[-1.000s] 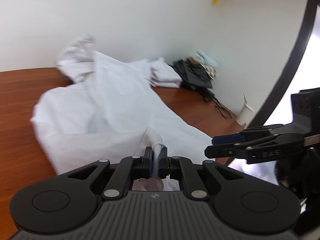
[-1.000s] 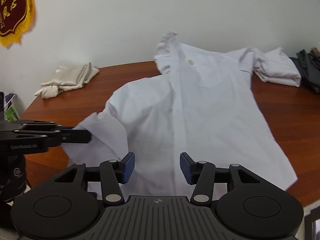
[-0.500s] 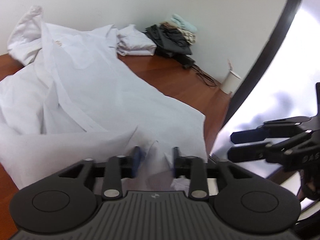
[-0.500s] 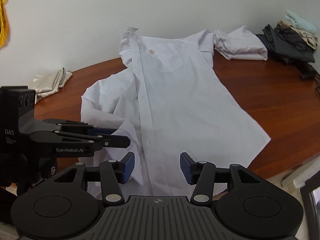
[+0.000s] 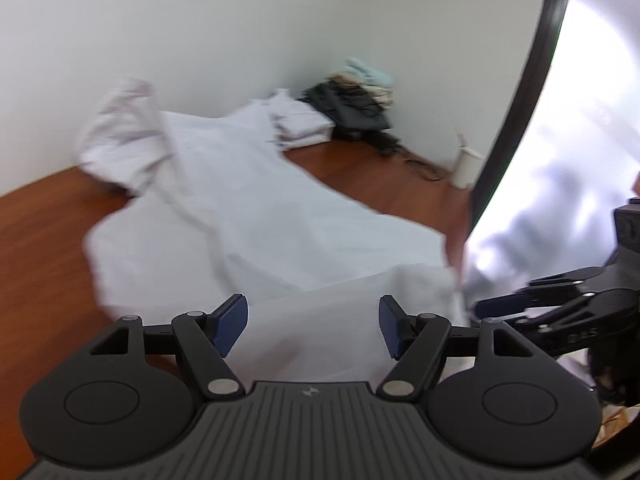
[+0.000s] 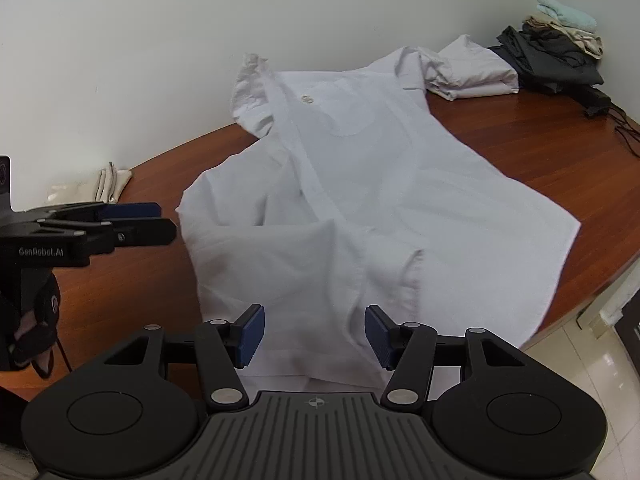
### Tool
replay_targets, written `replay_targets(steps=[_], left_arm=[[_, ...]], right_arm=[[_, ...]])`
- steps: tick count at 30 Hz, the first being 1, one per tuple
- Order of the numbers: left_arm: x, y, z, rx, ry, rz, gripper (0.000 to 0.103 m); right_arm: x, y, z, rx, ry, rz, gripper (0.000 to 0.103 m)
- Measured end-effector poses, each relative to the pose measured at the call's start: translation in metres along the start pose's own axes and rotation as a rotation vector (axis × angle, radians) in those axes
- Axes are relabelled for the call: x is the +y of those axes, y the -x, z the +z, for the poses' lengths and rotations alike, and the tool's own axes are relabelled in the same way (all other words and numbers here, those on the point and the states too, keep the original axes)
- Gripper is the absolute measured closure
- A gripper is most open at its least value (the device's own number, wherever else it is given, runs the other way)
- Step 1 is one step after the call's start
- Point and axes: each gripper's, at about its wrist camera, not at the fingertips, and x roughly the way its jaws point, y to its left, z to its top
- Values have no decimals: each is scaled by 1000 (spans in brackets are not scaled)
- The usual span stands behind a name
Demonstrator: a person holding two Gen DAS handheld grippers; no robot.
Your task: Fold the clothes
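A white shirt [image 6: 360, 184] lies spread on the brown wooden table [image 6: 540, 140], collar toward the wall, with one sleeve folded across its near half. In the left wrist view the shirt [image 5: 260, 208] is blurred. My left gripper [image 5: 312, 322] hangs over the near hem with its jaws opening; cloth lies below them and the pads do not press it. From the right wrist view the left gripper [image 6: 164, 222] sits off the shirt's left edge. My right gripper [image 6: 315, 334] hovers over the folded sleeve, jaws opening, nothing pinched. The right gripper [image 5: 504, 296] shows at the right.
A folded white garment [image 6: 472, 72] and a pile of dark and pale clothes [image 6: 552, 56] sit at the back right, with cables [image 6: 624, 128] beside them. A folded beige cloth [image 6: 100, 184] lies at the back left. The table's front edge [image 6: 600, 280] runs close on the right.
My left gripper was shut on a fold of the shirt, has opened wide and let it drop. Both grippers shifted sideways along the near hem. The right jaws widened a little.
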Motion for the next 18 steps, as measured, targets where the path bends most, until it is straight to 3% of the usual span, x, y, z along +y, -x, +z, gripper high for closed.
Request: replay_targets(steps=[10,18], left_arm=[[76,47,-10,-7,54,126,26],[101,74,-21,-15,115,199,26]], right_arm=[[80,-49,18,-5,126,55,44],[146,-108,46,22,372,149,44]])
